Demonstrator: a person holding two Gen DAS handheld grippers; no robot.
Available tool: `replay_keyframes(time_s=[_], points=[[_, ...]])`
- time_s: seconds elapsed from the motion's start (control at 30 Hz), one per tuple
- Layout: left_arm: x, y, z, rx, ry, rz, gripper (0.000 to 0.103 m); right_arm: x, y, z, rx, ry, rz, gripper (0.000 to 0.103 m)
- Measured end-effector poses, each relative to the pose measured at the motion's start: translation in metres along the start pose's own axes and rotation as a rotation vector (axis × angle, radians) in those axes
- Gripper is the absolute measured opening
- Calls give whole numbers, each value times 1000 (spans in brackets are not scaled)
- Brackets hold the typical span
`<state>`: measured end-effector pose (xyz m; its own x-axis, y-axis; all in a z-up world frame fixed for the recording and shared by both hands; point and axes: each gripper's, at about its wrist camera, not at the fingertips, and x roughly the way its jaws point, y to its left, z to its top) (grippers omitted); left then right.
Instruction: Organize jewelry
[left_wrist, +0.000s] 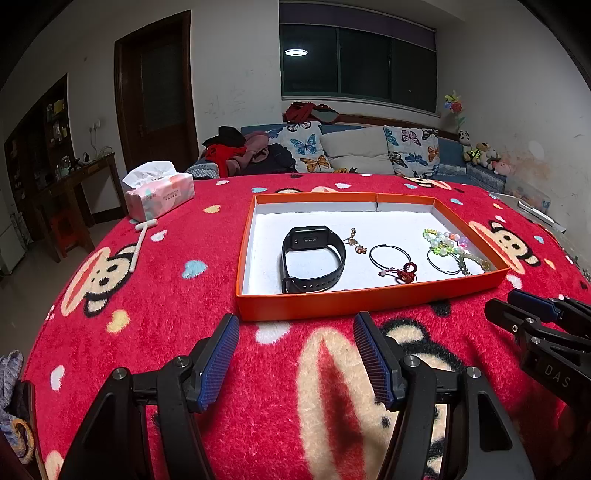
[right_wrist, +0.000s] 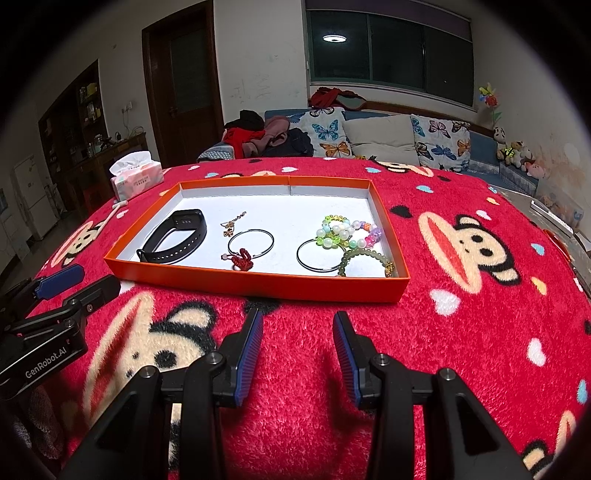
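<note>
While the left wrist view shows the left gripper (left_wrist: 295, 354) with jaws apart and empty at lower centre, the orange tray (left_wrist: 332, 301) lies just ahead, watch (left_wrist: 314, 258) at centre

From the right wrist view, the right gripper (right_wrist: 298, 350), also spread and empty, faces the tray's near wall, beaded bracelets (right_wrist: 347, 232) up and right, probably its nearer pick

We see both wrist views low over the red blanket (left_wrist: 155, 295), facing forward past parted jaws; the orange tray (left_wrist: 369, 301) ahead lies near, shared by both views (right_wrist: 255, 284).
</note>
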<state>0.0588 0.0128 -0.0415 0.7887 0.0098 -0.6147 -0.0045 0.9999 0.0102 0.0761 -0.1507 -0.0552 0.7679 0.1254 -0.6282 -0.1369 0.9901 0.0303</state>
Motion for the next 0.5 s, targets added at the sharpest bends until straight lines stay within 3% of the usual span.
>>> replay_keyframes(time_s=[0.5], points=[[1, 2, 0, -3, 4, 2, 68, 0, 0, 0, 0, 0, 0, 43]])
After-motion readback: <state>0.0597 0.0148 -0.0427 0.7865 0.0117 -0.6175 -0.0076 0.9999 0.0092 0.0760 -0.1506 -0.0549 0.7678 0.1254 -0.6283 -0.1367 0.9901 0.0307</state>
